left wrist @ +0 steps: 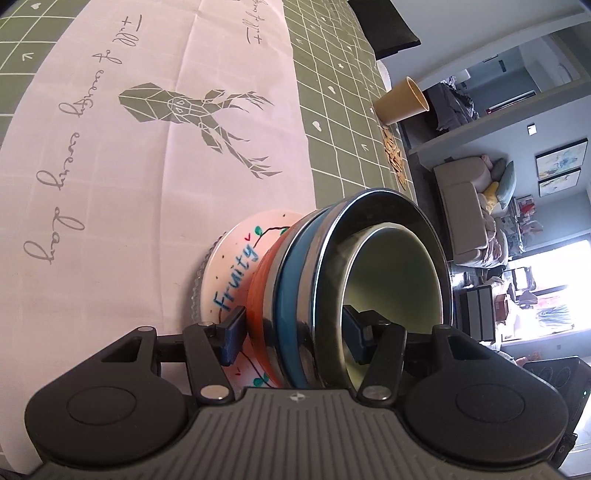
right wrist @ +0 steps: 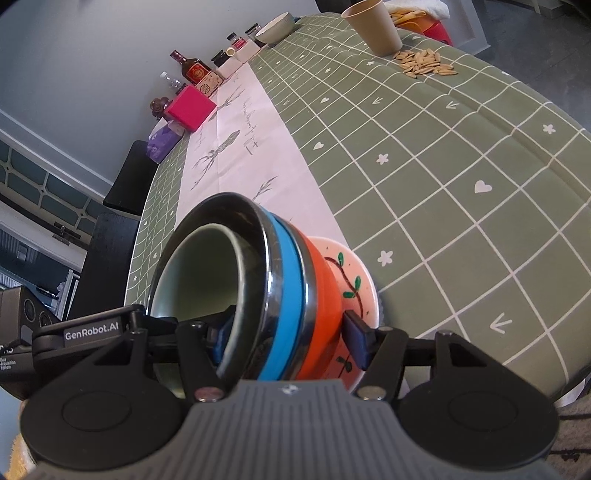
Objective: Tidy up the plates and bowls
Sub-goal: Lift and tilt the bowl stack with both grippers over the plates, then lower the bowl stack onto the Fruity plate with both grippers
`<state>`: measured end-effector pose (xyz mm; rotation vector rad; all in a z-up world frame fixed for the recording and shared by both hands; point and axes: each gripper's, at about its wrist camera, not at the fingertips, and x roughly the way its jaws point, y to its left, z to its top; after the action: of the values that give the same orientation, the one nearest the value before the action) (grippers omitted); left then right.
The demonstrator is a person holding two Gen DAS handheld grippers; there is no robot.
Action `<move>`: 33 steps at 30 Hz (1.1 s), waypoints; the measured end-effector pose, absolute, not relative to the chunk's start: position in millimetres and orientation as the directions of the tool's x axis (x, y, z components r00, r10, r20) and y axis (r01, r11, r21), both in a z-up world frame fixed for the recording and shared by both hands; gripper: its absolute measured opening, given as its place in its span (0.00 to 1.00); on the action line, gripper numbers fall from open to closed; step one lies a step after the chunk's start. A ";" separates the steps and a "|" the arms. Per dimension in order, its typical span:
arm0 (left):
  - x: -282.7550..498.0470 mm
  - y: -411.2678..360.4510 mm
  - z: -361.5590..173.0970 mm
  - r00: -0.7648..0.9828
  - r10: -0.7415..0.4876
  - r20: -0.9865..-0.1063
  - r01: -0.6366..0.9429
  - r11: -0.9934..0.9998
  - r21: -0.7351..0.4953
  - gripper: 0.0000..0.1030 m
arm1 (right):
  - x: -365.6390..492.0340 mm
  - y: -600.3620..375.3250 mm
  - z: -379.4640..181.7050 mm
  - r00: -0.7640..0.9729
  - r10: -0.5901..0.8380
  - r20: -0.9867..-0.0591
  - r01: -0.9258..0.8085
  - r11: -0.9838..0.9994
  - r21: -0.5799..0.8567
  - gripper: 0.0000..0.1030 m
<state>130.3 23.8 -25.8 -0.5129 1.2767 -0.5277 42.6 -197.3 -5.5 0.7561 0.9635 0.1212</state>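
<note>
A nested stack of bowls [left wrist: 291, 280], orange, blue and black outside with a pale green one inside, stands on a white "Fruity" plate [left wrist: 229, 266] on the pale table runner [left wrist: 147, 147]. A ribbed glass dish [left wrist: 197, 291] shows under the plate. My left gripper [left wrist: 293, 336] straddles the stack's wall, one pad against the orange bowl and the other inside the black rim. From the opposite side my right gripper [right wrist: 288, 343] holds the same stack [right wrist: 284, 266], one pad inside the rim, the other by the orange bowl above the plate [right wrist: 354, 273].
A paper cup [right wrist: 373, 26] and scattered seeds [right wrist: 424, 62] lie on the green checked cloth [right wrist: 443, 166] further along. A white bowl [right wrist: 275, 26], jars, a bottle [right wrist: 194, 68] and a pink box [right wrist: 190, 107] line the far end. A black chair [right wrist: 129, 177] stands beside the table.
</note>
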 end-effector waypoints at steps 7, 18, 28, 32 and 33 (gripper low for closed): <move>127.4 27.6 -21.1 0.234 -0.616 -0.752 0.129 0.786 -0.604 0.56 | 49.1 -191.9 -8.5 0.569 0.463 -0.680 0.186 0.733 0.654 0.73; 110.5 35.4 -6.0 0.329 -0.562 -0.759 0.226 0.827 -0.514 0.75 | 42.1 -177.2 4.6 0.678 0.355 -0.644 0.045 0.854 0.518 0.90; 103.6 56.7 9.6 0.291 -0.697 -0.655 0.264 0.717 -0.645 0.80 | 33.3 -219.1 -1.5 0.757 0.448 -0.475 0.040 0.694 0.719 0.95; 101.6 70.5 19.0 0.340 -0.694 -0.635 0.269 0.719 -0.641 0.80 | 26.8 -234.7 -0.2 0.803 0.431 -0.411 0.035 0.655 0.755 0.95; 101.9 75.5 22.2 0.358 -0.690 -0.629 0.267 0.721 -0.639 0.80 | 25.7 -239.0 -0.3 0.816 0.416 -0.400 0.044 0.646 0.762 0.95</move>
<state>101.9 75.5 22.2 -0.4739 1.0310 -0.6479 25.7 -239.0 -0.3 0.8533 0.5938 0.2265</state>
